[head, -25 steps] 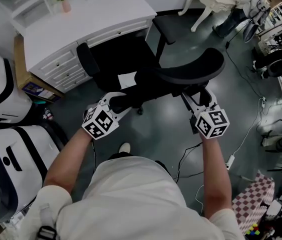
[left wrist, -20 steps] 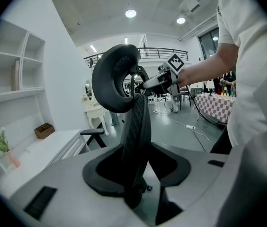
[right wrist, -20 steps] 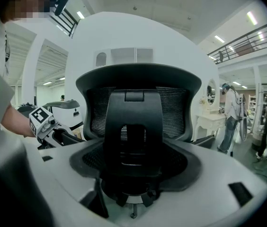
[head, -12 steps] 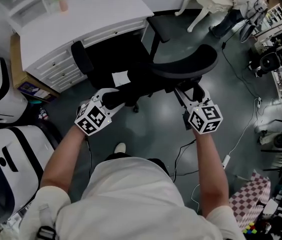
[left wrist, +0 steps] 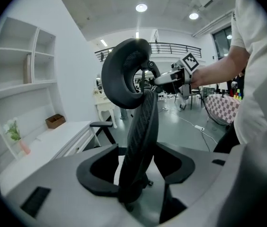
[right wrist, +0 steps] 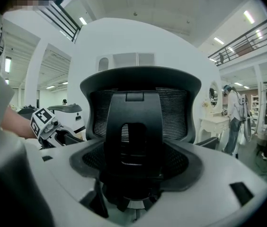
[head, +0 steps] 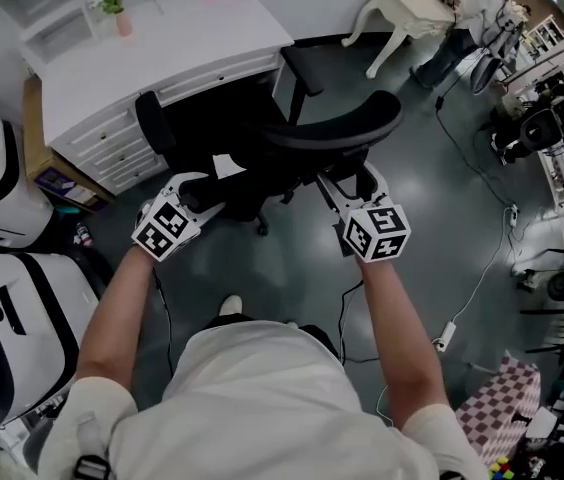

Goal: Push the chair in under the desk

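Chair: the black office chair [head: 332,128] faces the white counter [head: 187,28]. Its seat appears part-way into the opening beside the drawers [head: 112,148], and its curved backrest is turned toward the person.
Left gripper: the left gripper [head: 205,194] straddles the backrest's side edge. Its jaws have just been opening and now stand clear of the mesh on both sides, so it is released, with the edge only passing between them.
Right gripper: the right gripper [head: 347,178] is clenched on the central spine behind the backrest, with no gap showing on either side.
Why held so: one gripper at the side and one at the middle of the back probably lets the person push from behind and keep the chair rolling straight at the opening.
Changed: in the earlier head views the chair stood further from the counter. Now its left armrest [head: 152,118] lies close to the drawers, and the person's arms and shoe [head: 227,306] have followed it forward.
Progress: judged mostly done, since the backrest is still out from the counter's front edge.
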`<move>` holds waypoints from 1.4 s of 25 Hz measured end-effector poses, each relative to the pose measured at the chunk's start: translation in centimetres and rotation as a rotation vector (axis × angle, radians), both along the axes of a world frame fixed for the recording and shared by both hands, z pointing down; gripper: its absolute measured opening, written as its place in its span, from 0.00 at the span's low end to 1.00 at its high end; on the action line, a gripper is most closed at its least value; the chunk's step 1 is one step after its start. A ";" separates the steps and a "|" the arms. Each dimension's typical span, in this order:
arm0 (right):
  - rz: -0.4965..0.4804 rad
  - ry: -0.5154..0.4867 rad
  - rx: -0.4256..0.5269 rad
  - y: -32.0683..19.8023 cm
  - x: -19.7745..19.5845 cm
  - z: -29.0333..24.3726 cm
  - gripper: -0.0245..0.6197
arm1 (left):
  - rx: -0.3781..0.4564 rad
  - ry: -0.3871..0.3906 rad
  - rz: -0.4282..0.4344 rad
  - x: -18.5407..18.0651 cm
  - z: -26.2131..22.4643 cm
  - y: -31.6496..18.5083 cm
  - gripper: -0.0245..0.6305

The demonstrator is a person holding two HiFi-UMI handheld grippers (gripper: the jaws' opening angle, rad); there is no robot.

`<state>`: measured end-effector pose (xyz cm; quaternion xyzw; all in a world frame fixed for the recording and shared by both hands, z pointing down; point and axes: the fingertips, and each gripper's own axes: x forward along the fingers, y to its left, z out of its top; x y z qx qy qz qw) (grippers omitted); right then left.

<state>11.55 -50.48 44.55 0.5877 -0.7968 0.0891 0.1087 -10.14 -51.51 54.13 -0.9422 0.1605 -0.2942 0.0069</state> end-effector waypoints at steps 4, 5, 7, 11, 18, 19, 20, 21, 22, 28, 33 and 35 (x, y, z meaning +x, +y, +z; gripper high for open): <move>-0.059 0.015 0.004 0.5 0.1 -0.2 0.53 | 0.080 -0.093 -0.131 -0.5 -0.9 -0.2 0.43; -0.076 0.022 0.009 0.8 0.2 -0.3 0.53 | 0.098 -0.102 -0.160 -0.7 -1.3 -0.1 0.43; -0.103 0.034 0.027 1.5 0.4 -0.7 0.53 | 0.105 -0.089 -0.221 -1.3 -2.0 0.4 0.43; -0.131 0.025 0.062 3.4 2.1 -1.7 0.53 | 0.130 -0.030 -0.330 -1.8 -4.3 1.8 0.42; -0.195 0.007 0.062 6.9 3.9 -1.1 0.53 | 0.093 0.109 -0.447 -0.3 -7.4 6.4 0.38; -0.209 0.003 0.060 7.4 3.9 -1.0 0.53 | 0.084 0.129 -0.458 0.2 -7.7 7.2 0.37; -0.225 -0.001 0.058 8.0 3.8 -0.9 0.53 | 0.072 0.151 -0.469 0.6 -8.0 8.0 0.36; -0.242 -0.005 0.057 8.5 3.8 -0.8 0.53 | 0.059 0.176 -0.478 1.1 -8.3 8.8 0.36; -0.259 -0.007 0.056 9.1 3.7 -0.7 0.52 | 0.046 0.201 -0.485 1.7 -8.6 9.6 0.34; -0.340 -0.019 0.064 12.2 3.3 -0.3 0.40 | 0.017 0.290 -0.513 4.8 -9.8 14.5 0.25; -0.384 -0.019 0.053 15.8 3.3 0.1 0.30 | -0.020 0.242 -0.491 7.9 -8.3 18.9 0.18; -0.413 -0.013 0.047 17.7 3.3 0.5 0.21 | -0.029 0.233 -0.480 9.0 -7.9 20.9 0.15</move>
